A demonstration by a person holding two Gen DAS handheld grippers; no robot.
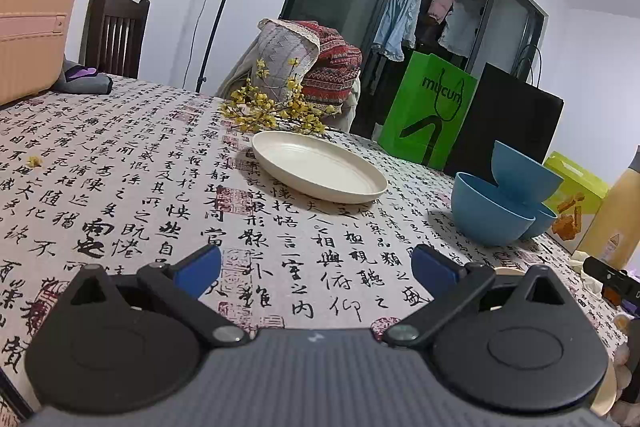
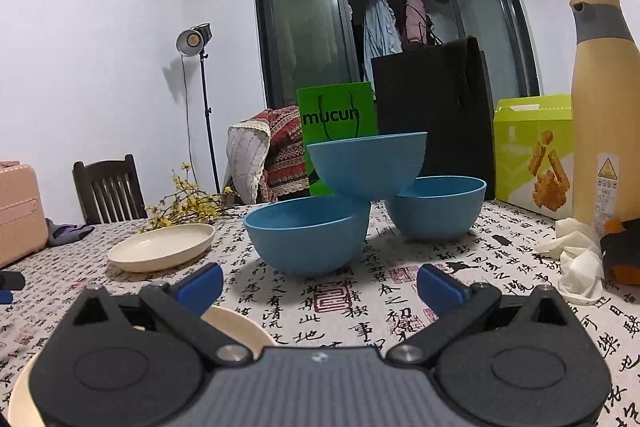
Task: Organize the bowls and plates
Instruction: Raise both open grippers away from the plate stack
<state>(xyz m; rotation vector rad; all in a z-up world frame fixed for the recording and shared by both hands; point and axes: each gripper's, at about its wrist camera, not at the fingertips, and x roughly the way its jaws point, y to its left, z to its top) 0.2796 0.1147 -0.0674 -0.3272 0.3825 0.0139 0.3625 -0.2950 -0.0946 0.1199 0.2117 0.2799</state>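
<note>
Three blue bowls stand on the calligraphy tablecloth: a near bowl (image 2: 308, 235), a far bowl (image 2: 438, 207), and a third bowl (image 2: 368, 163) resting tilted on the rims of both. In the left wrist view the same cluster (image 1: 492, 211) is at the right. A cream plate (image 1: 320, 165) (image 2: 162, 247) lies left of the bowls. A second cream plate (image 2: 236, 325) lies under my right gripper (image 2: 320, 283), which is open and empty just short of the near bowl. My left gripper (image 1: 316, 269) is open and empty, well short of the first cream plate.
Yellow flower sprigs (image 1: 272, 107) lie behind the plate. A green bag (image 2: 338, 123), a black bag (image 2: 432, 115), a snack box (image 2: 532, 151), a tall yellow bottle (image 2: 604, 107) and crumpled tissue (image 2: 576, 259) crowd the right. A pink case (image 1: 32, 27) stands at the left.
</note>
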